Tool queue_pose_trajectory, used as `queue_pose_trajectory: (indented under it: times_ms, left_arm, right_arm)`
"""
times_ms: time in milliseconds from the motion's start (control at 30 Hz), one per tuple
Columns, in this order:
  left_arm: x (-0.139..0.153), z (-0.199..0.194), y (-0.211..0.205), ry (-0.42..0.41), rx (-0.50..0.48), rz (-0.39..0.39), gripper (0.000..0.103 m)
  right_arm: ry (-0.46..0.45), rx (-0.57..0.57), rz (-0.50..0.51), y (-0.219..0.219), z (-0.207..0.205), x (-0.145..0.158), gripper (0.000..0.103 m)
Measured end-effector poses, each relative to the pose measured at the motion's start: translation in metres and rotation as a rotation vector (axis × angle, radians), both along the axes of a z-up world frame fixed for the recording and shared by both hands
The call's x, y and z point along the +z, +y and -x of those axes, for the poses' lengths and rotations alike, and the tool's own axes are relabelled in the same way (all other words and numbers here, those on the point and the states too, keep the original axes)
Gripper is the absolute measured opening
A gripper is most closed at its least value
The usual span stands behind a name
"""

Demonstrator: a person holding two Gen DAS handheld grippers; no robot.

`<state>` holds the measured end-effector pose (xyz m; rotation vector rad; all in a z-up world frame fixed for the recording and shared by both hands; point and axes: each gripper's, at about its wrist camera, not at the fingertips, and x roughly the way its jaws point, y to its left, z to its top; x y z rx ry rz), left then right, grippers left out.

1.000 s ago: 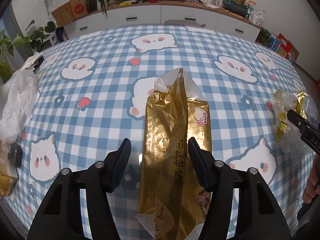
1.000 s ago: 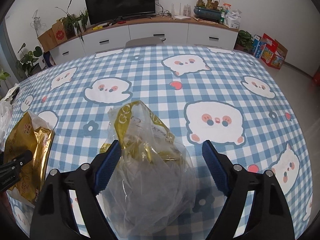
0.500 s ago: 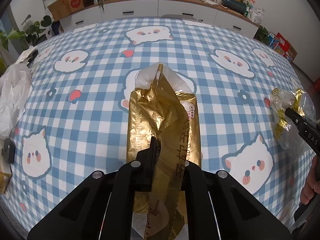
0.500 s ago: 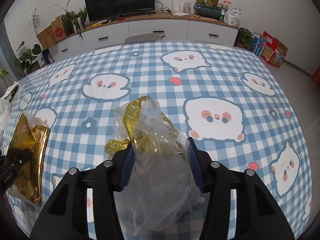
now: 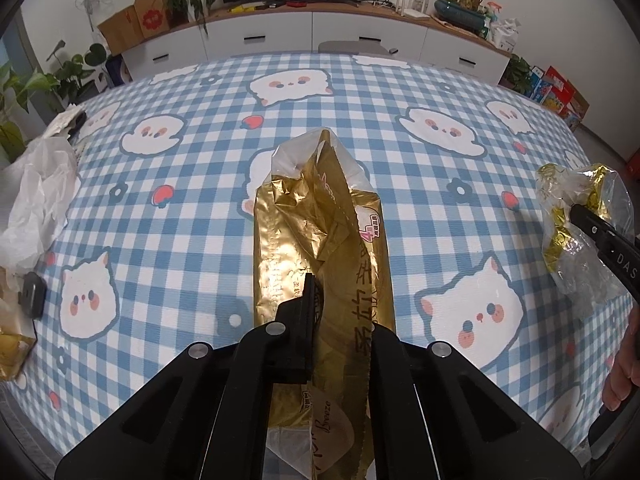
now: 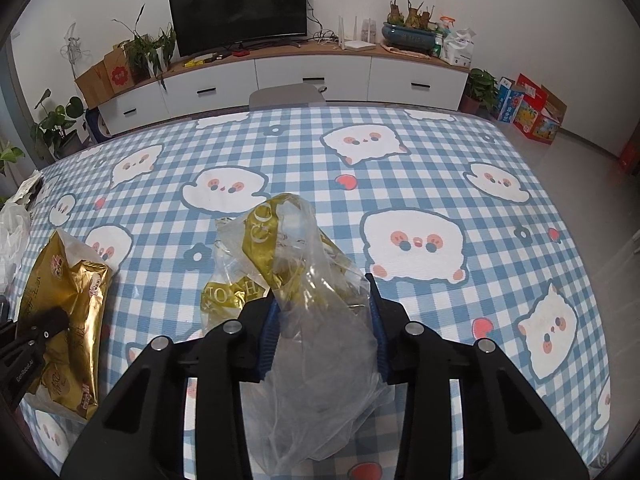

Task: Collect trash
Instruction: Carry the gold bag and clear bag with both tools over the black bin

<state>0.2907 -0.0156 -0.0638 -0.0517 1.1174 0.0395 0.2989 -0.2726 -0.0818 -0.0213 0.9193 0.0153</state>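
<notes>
Both tools closed since the earlier frames | left tool (image 5: 320, 304) clamped on gold wrapper (image 5: 320, 216), right tool (image 6: 322, 320) squeezing clear plastic bag (image 6: 316, 280) | both pieces over the checked counter (image 6: 400, 168) | trash secured, ready to carry off

Two pieces of packaging trash, each pinched between jaws

The gold foil wrapper (image 5: 320, 240), long and crumpled with a clear end, runs forward from between the left jaws, its raised fold clamped there. The clear plastic bag (image 6: 316, 320) with gold printed bands bulges up between the right jaws, squeezed at its middle.
</notes>
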Motion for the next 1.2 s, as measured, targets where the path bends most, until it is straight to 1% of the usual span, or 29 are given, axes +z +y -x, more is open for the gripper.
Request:
queue_pose_trajectory:
  times_ms: [133, 267, 367, 533, 800, 900, 1033, 1200]
  left_arm:
    - [0.008, 0.016, -0.003, -0.006, -0.001, 0.003, 0.003]
    - [0.008, 0.035, -0.008, -0.003, -0.001, -0.003, 0.003]
    - [0.011, 0.047, -0.008, -0.005, 0.006, 0.01, 0.003]
    - [0.022, 0.068, -0.011, -0.018, 0.011, 0.031, 0.003]
    - [0.031, 0.11, -0.026, -0.038, -0.015, 0.036, 0.003]
    - [0.034, 0.126, -0.028, -0.043, -0.019, 0.033, 0.003]
    - [0.039, 0.146, -0.027, -0.05, -0.017, 0.056, 0.003]
    - [0.041, 0.169, -0.028, -0.055, -0.02, 0.061, 0.003]
  right_arm:
    - [-0.009, 0.016, 0.02, 0.006, 0.014, 0.008, 0.035]
    - [-0.022, 0.039, 0.057, 0.011, 0.033, 0.014, 0.034]
    - [-0.024, 0.043, 0.061, 0.011, 0.048, 0.016, 0.034]
    - [-0.02, 0.042, 0.048, 0.007, 0.072, 0.02, 0.033]
    - [-0.051, 0.041, 0.002, 0.001, 0.117, 0.041, 0.033]
    - [-0.054, 0.044, -0.008, -0.001, 0.134, 0.044, 0.033]
    - [-0.061, 0.045, -0.009, -0.003, 0.157, 0.046, 0.033]
    - [-0.064, 0.05, -0.019, -0.002, 0.183, 0.047, 0.033]
